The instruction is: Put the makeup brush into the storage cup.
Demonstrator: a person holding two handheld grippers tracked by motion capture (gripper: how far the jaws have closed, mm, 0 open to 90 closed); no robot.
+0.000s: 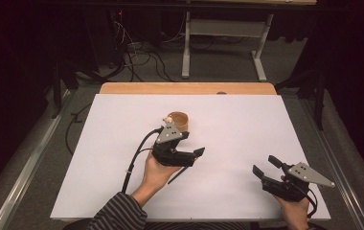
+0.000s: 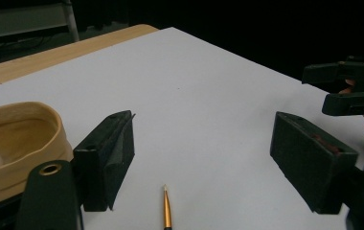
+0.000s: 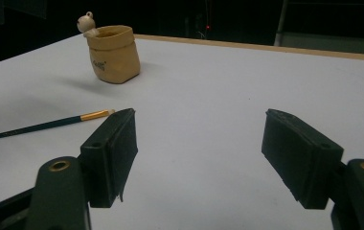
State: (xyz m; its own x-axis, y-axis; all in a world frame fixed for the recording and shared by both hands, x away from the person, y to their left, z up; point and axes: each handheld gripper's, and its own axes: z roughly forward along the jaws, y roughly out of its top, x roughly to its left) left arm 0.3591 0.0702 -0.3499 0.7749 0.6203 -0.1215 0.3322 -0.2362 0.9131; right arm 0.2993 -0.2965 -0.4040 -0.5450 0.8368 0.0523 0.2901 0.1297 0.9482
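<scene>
Paintbrush [image 3: 51, 123] lying on table [image 1: 247, 124], tan pot [image 3: 112, 53] with unreadable script, both tongs open.

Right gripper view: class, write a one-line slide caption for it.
Open right gripper over the white table, facing a paintbrush and a tan pot.

We see a tan pot [image 1: 179, 120] standing on the white sheet [image 1: 247, 120], and around it most of the sheet lies bare, wide room to its right and behind it. Just in front of the pot the left gripper [image 1: 195, 158] hovers, jaws apart, above a thin brush [image 3: 51, 123]. Well right of the pot, near the sheet's edge, the right gripper [image 1: 265, 166] takes up room.
</scene>
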